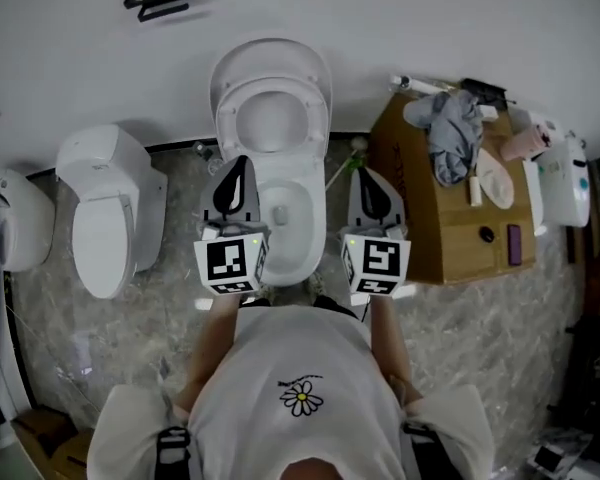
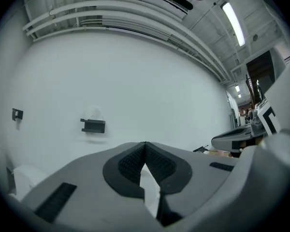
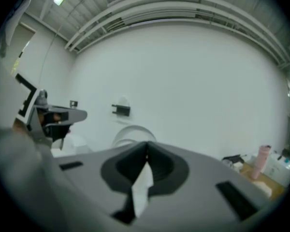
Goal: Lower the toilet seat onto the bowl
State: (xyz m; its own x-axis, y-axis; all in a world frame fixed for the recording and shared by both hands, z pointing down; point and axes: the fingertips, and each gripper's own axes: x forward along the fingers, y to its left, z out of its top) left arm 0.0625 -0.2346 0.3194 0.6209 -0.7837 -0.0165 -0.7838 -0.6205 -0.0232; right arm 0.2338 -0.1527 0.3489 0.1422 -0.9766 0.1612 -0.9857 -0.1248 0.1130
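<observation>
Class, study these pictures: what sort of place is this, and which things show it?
Likely a toilet test area inside a workshop hall, not a home bathroom: one toilet with its seat raised, a second toilet beside it, a cluttered cardboard box, bare ceiling pipes.

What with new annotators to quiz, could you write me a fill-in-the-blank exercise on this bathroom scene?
1. The toilet seat is ____, off the bowl.
2. The left gripper and right gripper both have ____ jaws.
3. The cardboard box holds a grey ____.
Missing words: raised, shut, cloth.
</observation>
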